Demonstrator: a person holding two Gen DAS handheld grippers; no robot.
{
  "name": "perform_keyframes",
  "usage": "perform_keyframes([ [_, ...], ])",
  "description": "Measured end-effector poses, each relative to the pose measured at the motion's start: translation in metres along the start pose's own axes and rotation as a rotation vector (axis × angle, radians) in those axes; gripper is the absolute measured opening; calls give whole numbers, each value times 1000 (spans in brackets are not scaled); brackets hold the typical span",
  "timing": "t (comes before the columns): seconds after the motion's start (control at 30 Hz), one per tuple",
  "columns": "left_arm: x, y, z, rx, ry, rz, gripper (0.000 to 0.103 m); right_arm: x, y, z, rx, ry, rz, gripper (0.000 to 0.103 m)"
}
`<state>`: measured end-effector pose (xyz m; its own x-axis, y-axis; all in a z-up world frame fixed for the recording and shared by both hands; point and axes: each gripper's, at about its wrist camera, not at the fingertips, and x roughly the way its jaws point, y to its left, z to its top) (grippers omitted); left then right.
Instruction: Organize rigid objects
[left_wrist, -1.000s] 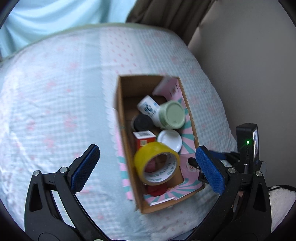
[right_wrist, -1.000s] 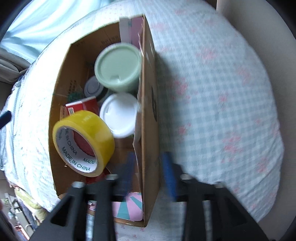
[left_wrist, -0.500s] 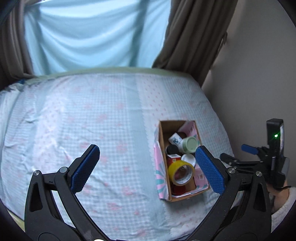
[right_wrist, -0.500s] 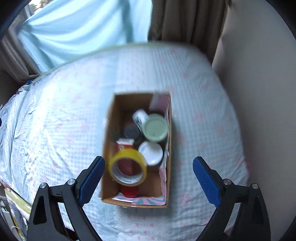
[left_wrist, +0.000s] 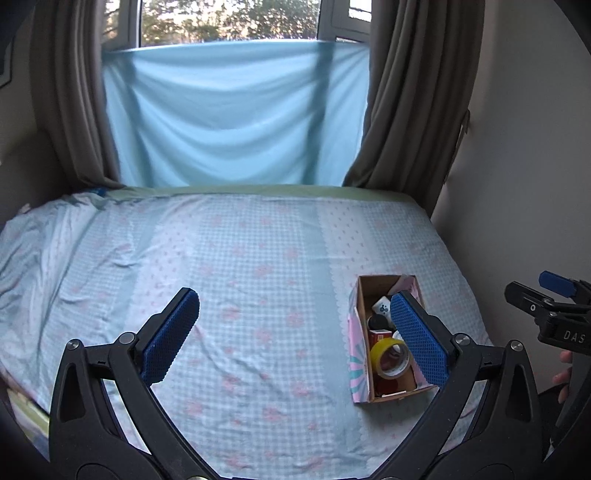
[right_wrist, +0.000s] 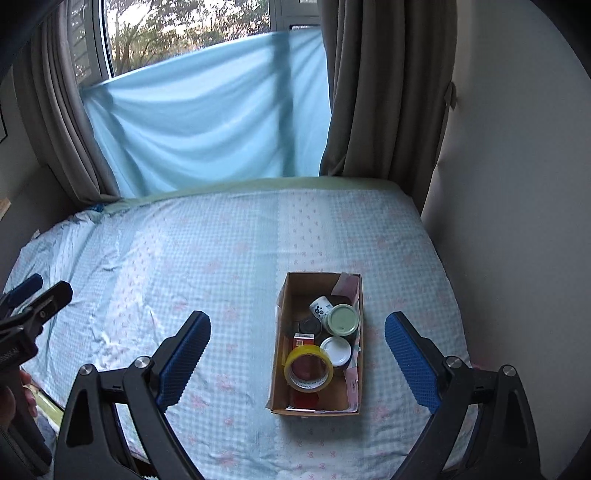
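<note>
A cardboard box sits on the right side of the bed; it also shows in the left wrist view. Inside lie a yellow tape roll, a white lid, a green-lidded jar, a white bottle, a black lid and a red box. My left gripper is open and empty, high above the bed, left of the box. My right gripper is open and empty, held well above the box.
The bed has a blue checked sheet with pink flowers. A wall runs along its right side. Brown curtains and a blue cloth hang at the window behind. The right gripper shows at the left view's right edge.
Both grippers have pulled back and up from the box, so the whole bed and window now show. The right gripper, nearly shut by the box wall a second ago, is open.
</note>
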<state>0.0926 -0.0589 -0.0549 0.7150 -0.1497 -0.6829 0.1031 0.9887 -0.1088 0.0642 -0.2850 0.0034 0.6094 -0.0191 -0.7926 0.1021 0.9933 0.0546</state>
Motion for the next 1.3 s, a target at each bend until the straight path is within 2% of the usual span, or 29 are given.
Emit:
perform_keyframes([
  [0.27,-22,5,-4,9,-72,14,103,-23,16,-5,-19,-95,-27,94],
  [1.3,-31,-1,-3,12,-105,41,103,-29,15,-4,-10,-130,-28,94],
])
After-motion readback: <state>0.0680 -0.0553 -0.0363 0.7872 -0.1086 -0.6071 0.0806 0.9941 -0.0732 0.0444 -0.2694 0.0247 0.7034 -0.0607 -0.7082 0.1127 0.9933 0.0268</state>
